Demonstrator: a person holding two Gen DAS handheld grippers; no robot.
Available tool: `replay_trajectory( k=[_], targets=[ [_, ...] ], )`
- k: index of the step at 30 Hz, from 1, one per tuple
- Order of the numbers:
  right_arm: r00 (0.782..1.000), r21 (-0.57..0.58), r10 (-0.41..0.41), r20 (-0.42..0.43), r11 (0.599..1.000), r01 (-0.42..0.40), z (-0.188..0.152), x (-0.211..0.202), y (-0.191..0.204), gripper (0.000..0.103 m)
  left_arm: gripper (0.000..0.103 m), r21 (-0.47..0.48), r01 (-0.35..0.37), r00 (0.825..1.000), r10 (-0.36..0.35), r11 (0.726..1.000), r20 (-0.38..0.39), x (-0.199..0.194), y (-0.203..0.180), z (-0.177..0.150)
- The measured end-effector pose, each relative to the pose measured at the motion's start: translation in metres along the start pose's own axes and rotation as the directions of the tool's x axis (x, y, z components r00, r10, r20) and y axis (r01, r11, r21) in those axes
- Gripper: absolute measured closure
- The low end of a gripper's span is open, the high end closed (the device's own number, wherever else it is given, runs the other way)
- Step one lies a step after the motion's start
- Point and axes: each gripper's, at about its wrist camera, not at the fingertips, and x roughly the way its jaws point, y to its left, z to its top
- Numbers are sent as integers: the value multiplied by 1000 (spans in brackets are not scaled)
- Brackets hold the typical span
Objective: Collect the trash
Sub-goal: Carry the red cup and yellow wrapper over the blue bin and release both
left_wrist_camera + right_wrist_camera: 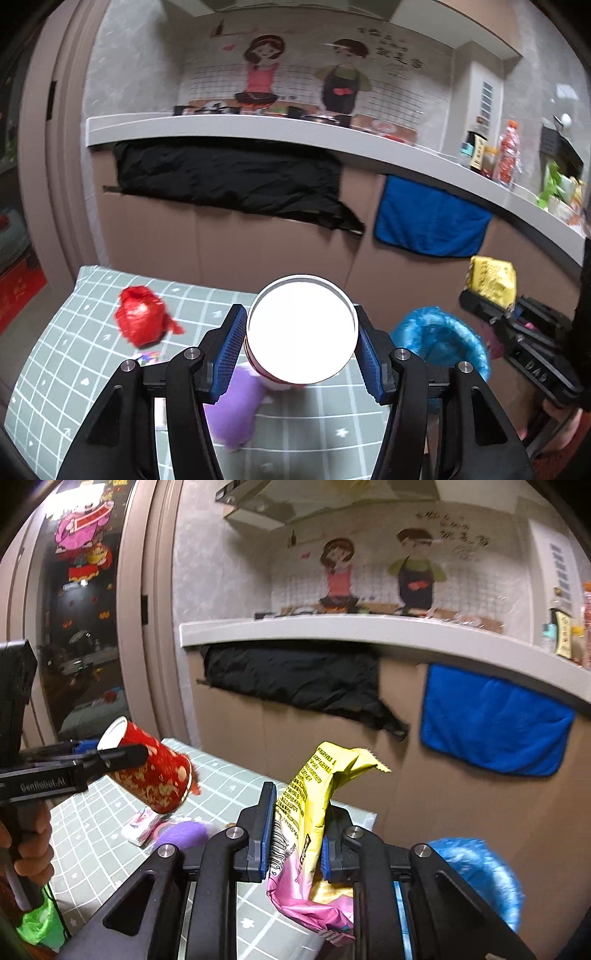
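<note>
My left gripper (pixel 302 349) is shut on a red paper cup (pixel 301 330), its white open mouth facing the camera, held above the green checked table (pixel 74 369). The cup (pixel 155 775) also shows in the right wrist view, lying sideways in the left gripper (pixel 110 755). My right gripper (pixel 297 834) is shut on a yellow and pink snack bag (pixel 314 812), held above the table's right end. The bag (pixel 491 280) shows in the left wrist view too. A bin lined with a blue bag (pixel 443 343) stands right of the table.
A crumpled red wrapper (pixel 142 319), a purple fluffy object (pixel 236 410) and a small pink and white packet (pixel 142 825) lie on the table. Behind are a cardboard-fronted counter (pixel 258 127), a black cloth (pixel 229 181) and a blue towel (pixel 428 221).
</note>
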Motion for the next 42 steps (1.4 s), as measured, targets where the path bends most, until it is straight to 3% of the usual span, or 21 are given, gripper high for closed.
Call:
replay_trajectory(
  k=[5,11,22,33,42],
  targets=[
    [997,18,-67,46,998,66,-3,-36,-35,85,46,32,33,999,-33,999,-4,19,-42,-4],
    [987,77,-148,63,987,143,-18,-63,-86,85,46,77,99,994,-95,992,-63,60,-98,-11],
    [974,200,-227,7,955,221,-56,-64,-162,85,46,143,227,967,-205,963,-153,133,-180,-26],
    [978,277,-190,-87,938,207,-84,-23,-200,85,46,114,293,925,-252,949,-284,190,-197,-50],
    [977,337,-161,-143,920,201,-102,8,-221,85,45,103,332,905,-285,938,-316,215,-205,-47]
  ],
)
